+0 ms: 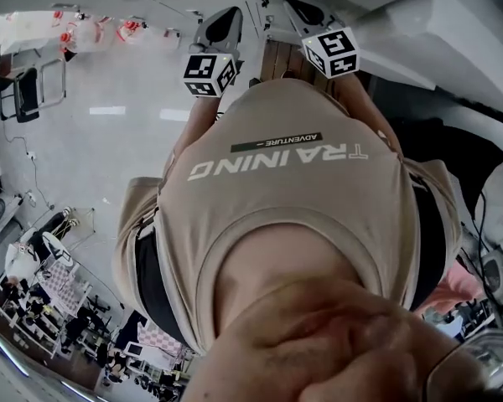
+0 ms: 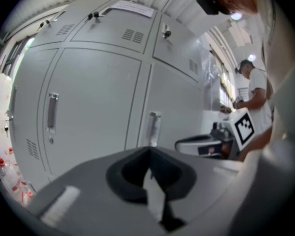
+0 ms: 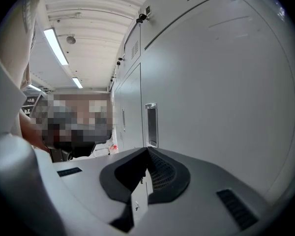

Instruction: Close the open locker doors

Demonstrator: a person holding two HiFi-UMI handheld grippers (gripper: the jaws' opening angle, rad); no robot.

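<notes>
While both face grey locker doors (image 2: 93,107), left gripper (image 2: 148,151): jaws pressed together, empty; right gripper (image 3: 147,151): likewise, pointing toward a recessed door handle (image 3: 151,124).

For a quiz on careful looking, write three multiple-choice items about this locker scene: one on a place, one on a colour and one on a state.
1. In the right gripper view, on which side of the right claw does the nearest locker door stand?
A) the picture's right
B) the picture's left
C) beneath the claw

2. In the left gripper view, what colour are the locker doors?
A) red
B) pale grey
C) green

3. How do the jaws of the left claw and the right claw stand?
A) wide apart
B) closed on a handle
C) together, with nothing between them

Answers:
1 A, the door fills the picture's right half.
2 B, every door in that view is pale grey.
3 C, each gripper view shows its jaws meeting with nothing between them.
</notes>
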